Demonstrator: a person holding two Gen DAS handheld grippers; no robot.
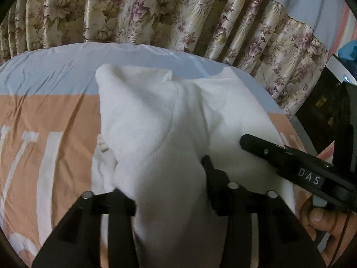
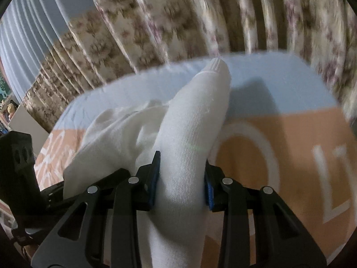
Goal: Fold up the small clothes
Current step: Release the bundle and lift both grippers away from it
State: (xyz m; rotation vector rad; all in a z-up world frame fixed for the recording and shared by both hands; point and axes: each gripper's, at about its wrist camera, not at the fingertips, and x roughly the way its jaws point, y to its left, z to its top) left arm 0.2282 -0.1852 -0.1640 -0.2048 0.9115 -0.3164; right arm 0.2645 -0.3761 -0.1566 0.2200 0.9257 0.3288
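Backdrop: flowered curtain (image 1: 156, 11) fills the top of both views, hanging right behind the far edge of the bed (image 1: 44, 116), which wears an orange and pale blue cover with big white lettering.
Garment: white knit garment (image 1: 160, 122) sits in the middle of the left wrist view, partly lifted off the cover; in the right wrist view a ribbed, tube-like part of it rises from lower centre toward upper centre.
Left gripper (image 1: 169, 192): cloth bunches between its spread jaws; whether the pads press on it I cannot tell.
Right gripper (image 2: 181, 178): blue pads clenched on either side of the ribbed tube, grasping the garment.
Handling: likely light, soft and limp; it should sag and crease wherever unsupported, and the knit gives the pads good purchase. Best taken at an edge or cuff, not mid-panel.
Edges: far rim of the bed meets the curtain closely; dark furniture stands at the right of the left wrist view.
Open room: bare cover lies at the left of the left wrist view and at the right of the right wrist view, enough for laying the cloth flat.
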